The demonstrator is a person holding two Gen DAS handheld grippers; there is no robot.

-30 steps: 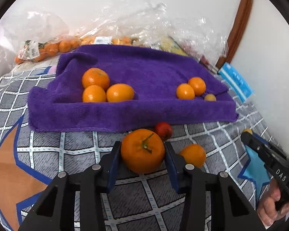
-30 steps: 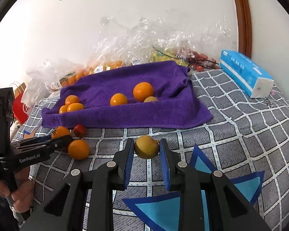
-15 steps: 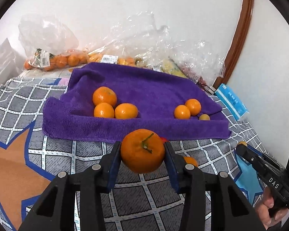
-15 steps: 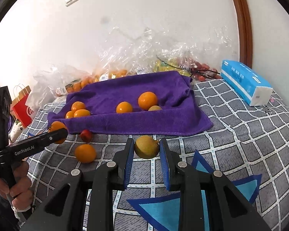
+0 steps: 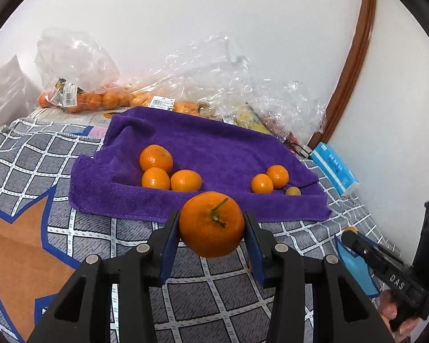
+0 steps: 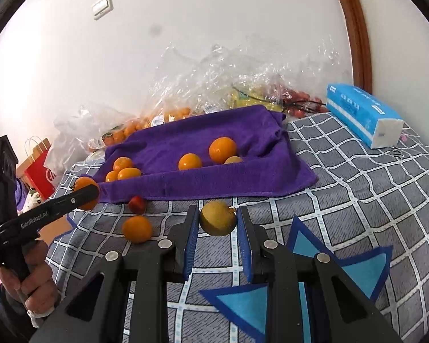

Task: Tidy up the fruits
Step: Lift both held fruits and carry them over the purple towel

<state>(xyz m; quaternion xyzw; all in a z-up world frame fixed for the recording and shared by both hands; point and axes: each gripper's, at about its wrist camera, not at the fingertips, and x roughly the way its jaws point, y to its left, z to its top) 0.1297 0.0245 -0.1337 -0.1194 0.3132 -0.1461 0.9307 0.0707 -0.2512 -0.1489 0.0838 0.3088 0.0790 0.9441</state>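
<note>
Left gripper (image 5: 212, 230): pinching a large stemmed orange (image 5: 212, 224), held clear of the bedspread just in front of the purple towel's near edge.

Right gripper (image 6: 218, 225): clamped on a yellowish-green fruit (image 6: 218, 218), likewise held just in front of the purple towel (image 6: 214, 183).

Purple towel: landmark; spread on the checked bedspread (image 6: 371, 200).
- On the towel, left part: three oranges (image 5: 168, 168) clustered, touching.
- On the towel, right part: two smaller oranges (image 5: 269, 179) side by side, with a small yellowish fruit (image 5: 293, 191) just beside them.

In front of the towel, on the bedspread: one loose orange (image 6: 136, 228) and a small red fruit (image 6: 137, 204), near each other, neither on the towel.

Behind the towel, against the wall: clear plastic bags (image 5: 80, 97) of more oranges and other produce.

Right of the towel: a blue tissue pack (image 6: 363, 114), well apart.

Status, judged: partly done. Six fruits sit grouped on the towel; two are in hand awaiting placement, probably the orange with the left cluster and the yellowish fruit on the right part; two loose pieces remain to collect.
</note>
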